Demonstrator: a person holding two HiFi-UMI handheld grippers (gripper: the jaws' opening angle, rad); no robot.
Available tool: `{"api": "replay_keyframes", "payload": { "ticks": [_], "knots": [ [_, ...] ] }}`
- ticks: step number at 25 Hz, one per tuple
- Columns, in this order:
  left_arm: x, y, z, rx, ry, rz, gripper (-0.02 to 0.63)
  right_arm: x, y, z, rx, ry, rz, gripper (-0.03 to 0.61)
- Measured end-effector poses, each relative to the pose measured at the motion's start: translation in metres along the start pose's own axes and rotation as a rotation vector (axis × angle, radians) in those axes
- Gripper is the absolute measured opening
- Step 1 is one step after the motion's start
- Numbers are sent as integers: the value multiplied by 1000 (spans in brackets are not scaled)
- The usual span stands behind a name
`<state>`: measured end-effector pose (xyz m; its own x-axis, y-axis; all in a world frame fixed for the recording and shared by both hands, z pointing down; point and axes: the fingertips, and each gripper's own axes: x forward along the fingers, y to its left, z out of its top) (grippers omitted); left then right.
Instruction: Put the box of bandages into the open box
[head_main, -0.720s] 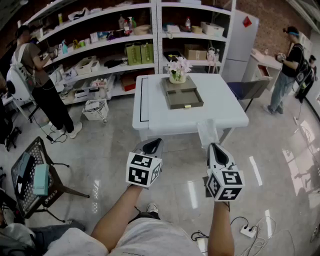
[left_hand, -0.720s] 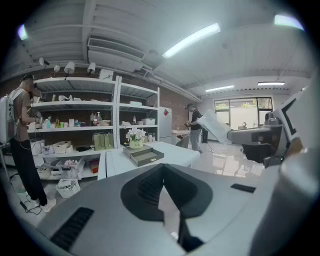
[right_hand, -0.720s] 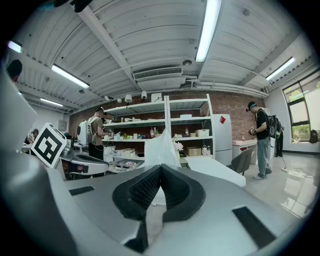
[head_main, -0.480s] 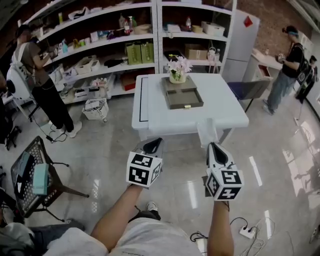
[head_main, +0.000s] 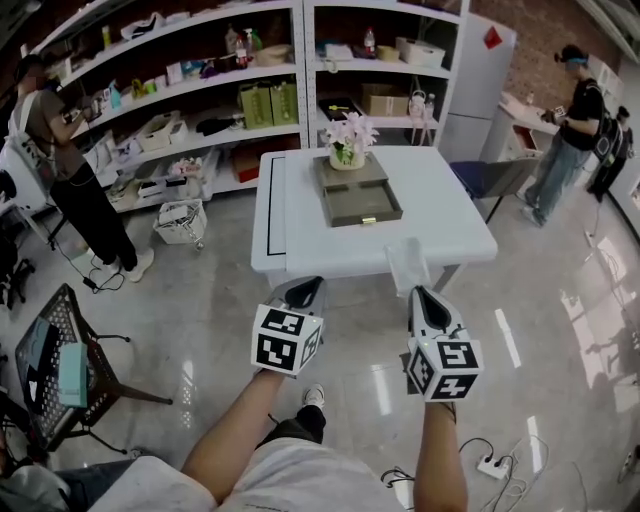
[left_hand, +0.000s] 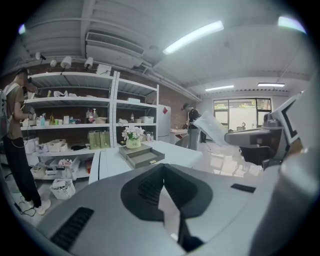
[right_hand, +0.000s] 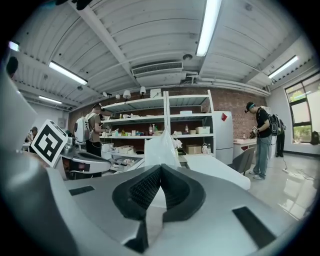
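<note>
The open box (head_main: 357, 190), olive-grey and shallow, lies on the white table (head_main: 440, 225) ahead; it also shows in the left gripper view (left_hand: 142, 156). My right gripper (head_main: 420, 296) is shut on a pale, flat, translucent packet, the box of bandages (head_main: 408, 264), which stands up from its jaws (right_hand: 161, 146) in front of the table's near edge. My left gripper (head_main: 305, 292) is held level beside it, shut with nothing in it (left_hand: 162, 169). Both grippers hang over the floor, short of the table.
A pot of flowers (head_main: 347, 140) stands behind the open box. Stocked shelves (head_main: 200, 90) line the back wall. A grey chair (head_main: 495, 180) is right of the table and a wire chair (head_main: 60, 360) at left. People stand at far left (head_main: 60, 170) and far right (head_main: 565, 130). A power strip (head_main: 493, 464) lies on the floor.
The table and open box have come slightly nearer and shifted a little left in the head view. Both grippers keep the same pose and the same grip.
</note>
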<state>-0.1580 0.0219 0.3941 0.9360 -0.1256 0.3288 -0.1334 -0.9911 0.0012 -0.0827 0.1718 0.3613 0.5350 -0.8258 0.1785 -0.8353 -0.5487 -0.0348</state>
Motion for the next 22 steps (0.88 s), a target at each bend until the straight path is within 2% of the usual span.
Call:
{"api": "replay_keyframes", "payload": {
  "ticks": [13,22],
  "knots": [
    [95,59,23,-3,20,-36,3,103,-35,7,3,56,-37,6],
    [143,99,25,-27,49,-59,3,166,-44,10,7,93,-52,6]
  ]
}}
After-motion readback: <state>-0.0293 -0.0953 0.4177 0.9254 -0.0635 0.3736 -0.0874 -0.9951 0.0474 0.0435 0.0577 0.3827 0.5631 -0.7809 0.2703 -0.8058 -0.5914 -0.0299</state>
